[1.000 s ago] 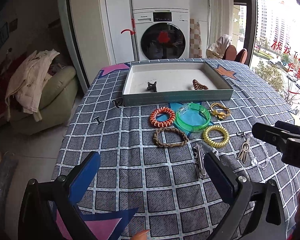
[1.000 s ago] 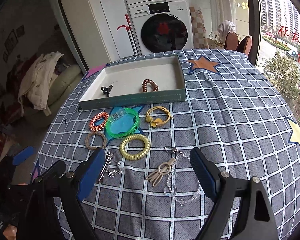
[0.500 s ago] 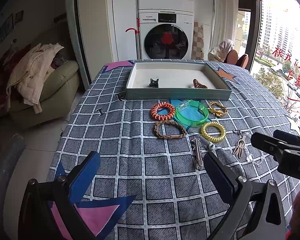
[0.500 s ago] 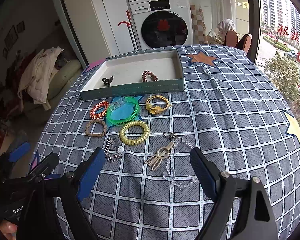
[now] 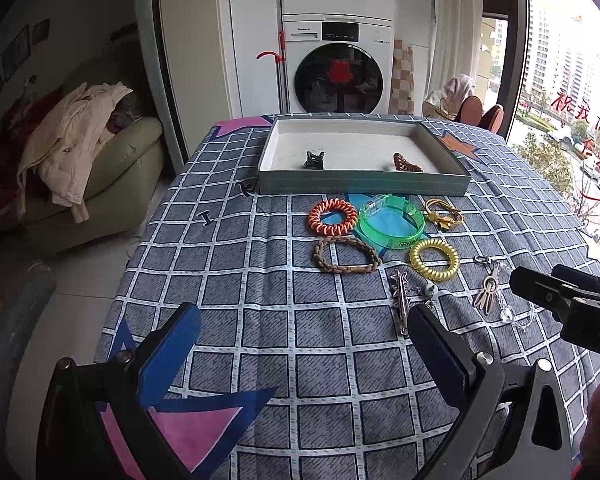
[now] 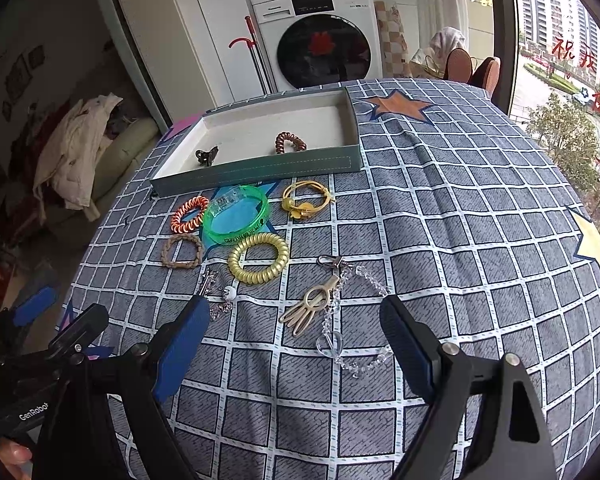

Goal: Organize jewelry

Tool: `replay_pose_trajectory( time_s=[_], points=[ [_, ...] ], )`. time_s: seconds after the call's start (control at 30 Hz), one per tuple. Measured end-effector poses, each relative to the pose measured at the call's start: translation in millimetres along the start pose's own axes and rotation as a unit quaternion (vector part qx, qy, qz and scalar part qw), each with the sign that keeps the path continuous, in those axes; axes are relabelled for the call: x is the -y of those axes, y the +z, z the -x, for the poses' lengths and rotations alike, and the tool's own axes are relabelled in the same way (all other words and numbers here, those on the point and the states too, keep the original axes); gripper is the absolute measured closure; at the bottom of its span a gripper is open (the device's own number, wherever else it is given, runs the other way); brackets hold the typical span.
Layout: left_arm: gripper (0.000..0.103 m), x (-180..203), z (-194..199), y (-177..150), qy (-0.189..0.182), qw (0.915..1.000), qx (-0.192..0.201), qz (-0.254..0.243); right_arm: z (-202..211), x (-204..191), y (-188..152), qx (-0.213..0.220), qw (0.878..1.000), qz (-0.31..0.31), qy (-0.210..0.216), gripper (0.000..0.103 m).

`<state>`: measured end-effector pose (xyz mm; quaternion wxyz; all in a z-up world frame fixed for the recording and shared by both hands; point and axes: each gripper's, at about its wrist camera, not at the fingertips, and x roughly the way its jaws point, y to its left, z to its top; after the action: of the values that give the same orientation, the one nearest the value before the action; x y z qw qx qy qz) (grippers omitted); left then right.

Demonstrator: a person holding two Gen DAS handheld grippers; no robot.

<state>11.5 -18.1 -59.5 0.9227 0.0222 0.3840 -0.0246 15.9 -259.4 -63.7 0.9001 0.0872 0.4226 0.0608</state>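
Between the spread, empty right tongs [image 6: 294, 326] lies a beige clip [image 6: 310, 306] on a clear bead chain [image 6: 352, 356].

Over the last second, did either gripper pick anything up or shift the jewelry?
No. Both grippers pulled back from the table; left gripper and right gripper stay open and empty. The tray still holds two pieces, and the green bangle and the rest lie unmoved on the cloth.
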Motion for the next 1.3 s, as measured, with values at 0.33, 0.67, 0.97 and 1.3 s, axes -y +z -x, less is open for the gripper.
replay_pose_trajectory(
  time_s=[0.33, 0.67, 0.97, 1.3],
  points=[
    [0.000, 8.6, -2.2, -4.0, 0.009, 0.9999, -0.004, -0.006, 1.0, 6.5, -2.7, 0.010, 1.000, -0.005, 0.009, 0.014],
    [0.000, 16.6, -2.8, -3.1, 0.010, 0.9998, -0.005, -0.013, -0.3, 16.5, -2.5, 0.012, 1.000, -0.017, 0.015, 0.014],
    [0.000, 18.1, -4.4, -1.8, 0.013, 0.9998, -0.007, -0.017, -1.4, 18.8, -1.7, 0.014, 1.000, -0.020, 0.017, 0.014],
    [0.000, 19.9, -7.2, -0.8, 0.015, 0.9997, -0.008, -0.017, -3.9, 24.7, -0.1, 0.016, 0.999, -0.029, 0.020, 0.014]
  ],
)
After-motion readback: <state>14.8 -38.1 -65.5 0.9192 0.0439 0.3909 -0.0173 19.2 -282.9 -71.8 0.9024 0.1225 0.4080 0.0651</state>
